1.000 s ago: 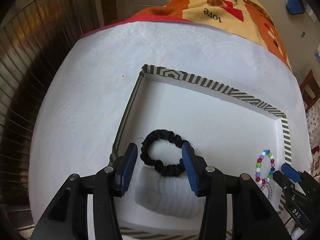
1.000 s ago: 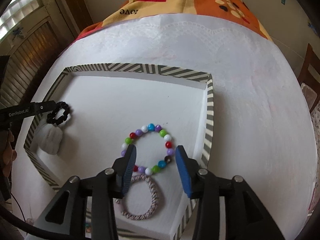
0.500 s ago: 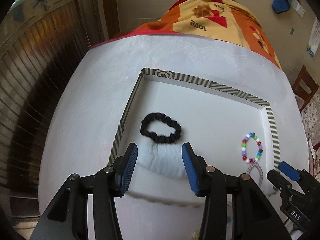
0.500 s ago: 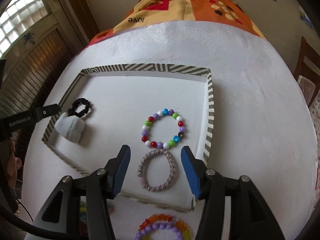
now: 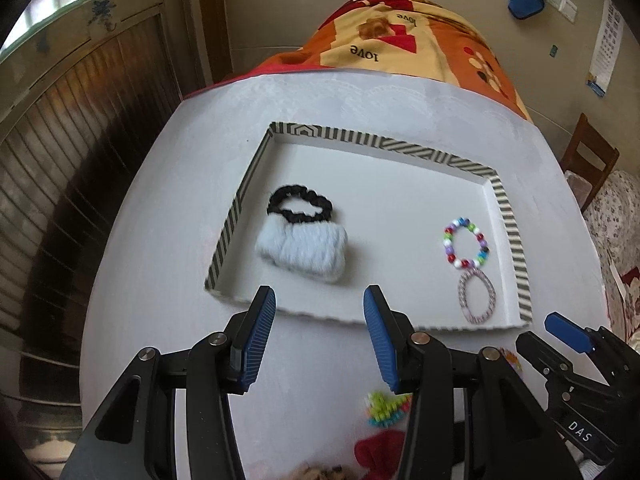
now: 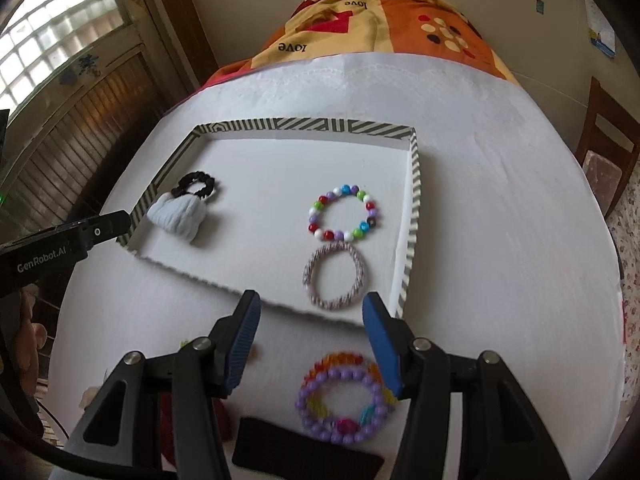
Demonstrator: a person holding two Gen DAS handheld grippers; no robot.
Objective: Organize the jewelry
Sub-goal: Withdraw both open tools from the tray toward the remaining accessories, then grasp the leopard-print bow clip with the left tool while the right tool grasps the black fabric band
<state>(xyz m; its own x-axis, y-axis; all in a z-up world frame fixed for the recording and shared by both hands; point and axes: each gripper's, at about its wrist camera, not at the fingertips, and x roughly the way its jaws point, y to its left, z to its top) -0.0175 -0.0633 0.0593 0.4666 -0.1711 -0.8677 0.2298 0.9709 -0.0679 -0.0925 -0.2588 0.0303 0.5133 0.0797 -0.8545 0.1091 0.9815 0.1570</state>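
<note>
On the white-covered table (image 6: 500, 240), a shallow white tray with a striped rim (image 6: 414, 208) is seen holding a white knitted scrunchie (image 5: 302, 248), a black scrunchie (image 5: 300, 204), a multicoloured bead bracelet (image 6: 344, 212) and a pink-grey woven hair tie (image 6: 334, 276). Both the left gripper (image 5: 318, 336) and the right gripper (image 6: 310, 344) are held with jaws spread and nothing between them, short of the tray's near edge. Blurred purple and rainbow bead bracelets (image 6: 342, 398) are partly hidden behind the right gripper's finger.

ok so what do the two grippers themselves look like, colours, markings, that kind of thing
Both match: black angular plastic frames with silver pivot screws and ribbed blue pads on the two fingers. The left gripper shows "GenRobot.AI" in white along its side in the right wrist view. The right gripper carries white "DAS" lettering, seen from the left wrist view. A black cable curves beneath it.
</note>
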